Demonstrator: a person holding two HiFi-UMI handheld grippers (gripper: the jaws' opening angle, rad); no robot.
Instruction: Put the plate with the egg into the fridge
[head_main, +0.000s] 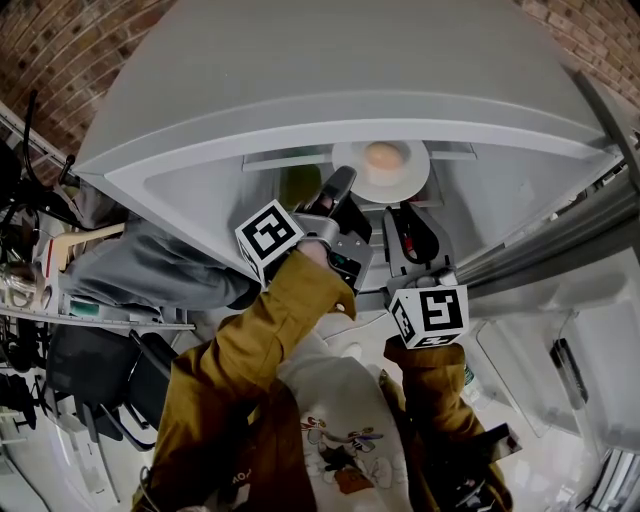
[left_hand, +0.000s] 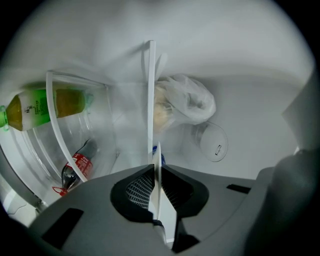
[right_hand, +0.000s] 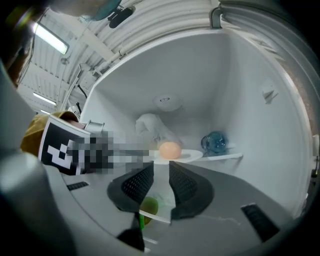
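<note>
Egg (right_hand: 170, 149) shows in right gripper view, not left.

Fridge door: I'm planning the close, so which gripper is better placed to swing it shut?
Right, probably: the right gripper is open and empty nearest the door; the left gripper is shut on the plate rim.
</note>
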